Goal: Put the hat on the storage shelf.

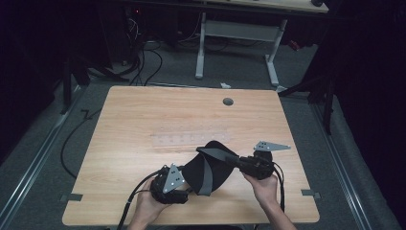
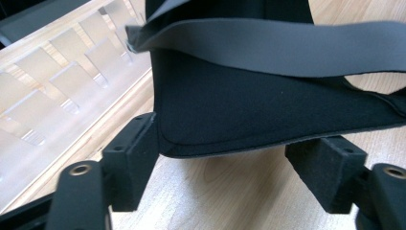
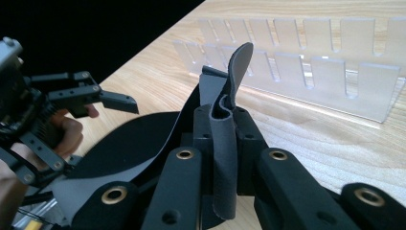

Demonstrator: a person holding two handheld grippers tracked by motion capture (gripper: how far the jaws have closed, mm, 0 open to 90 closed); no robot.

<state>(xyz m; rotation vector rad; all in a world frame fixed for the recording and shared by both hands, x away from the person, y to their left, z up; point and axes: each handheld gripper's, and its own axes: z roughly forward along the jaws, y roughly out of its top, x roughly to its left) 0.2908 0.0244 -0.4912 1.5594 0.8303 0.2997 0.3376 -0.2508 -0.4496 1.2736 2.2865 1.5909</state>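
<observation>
A black padded fabric piece point(image 1: 218, 167) with a grey strap point(image 1: 207, 178) is held up over the near part of the wooden table point(image 1: 139, 115). My right gripper point(image 1: 231, 159) is shut on a folded length of that strap point(image 3: 224, 158), which sticks up from between its jaws point(image 3: 224, 129). My left gripper point(image 1: 188, 188) sits at the fabric's lower left. In the left gripper view its jaws point(image 2: 227, 167) stand wide apart, the fabric's rounded edge point(image 2: 230, 110) lies just beyond them, and the pads do not press on it. The strap point(image 2: 268, 48) crosses above.
A clear slotted acrylic rack point(image 1: 189, 140) lies flat on the table's middle, just beyond the fabric, and shows close by point(image 3: 306, 72) point(image 2: 62, 86). A grey cable hole point(image 1: 228, 101) is near the far edge. A person's hands hold both grippers at the near edge.
</observation>
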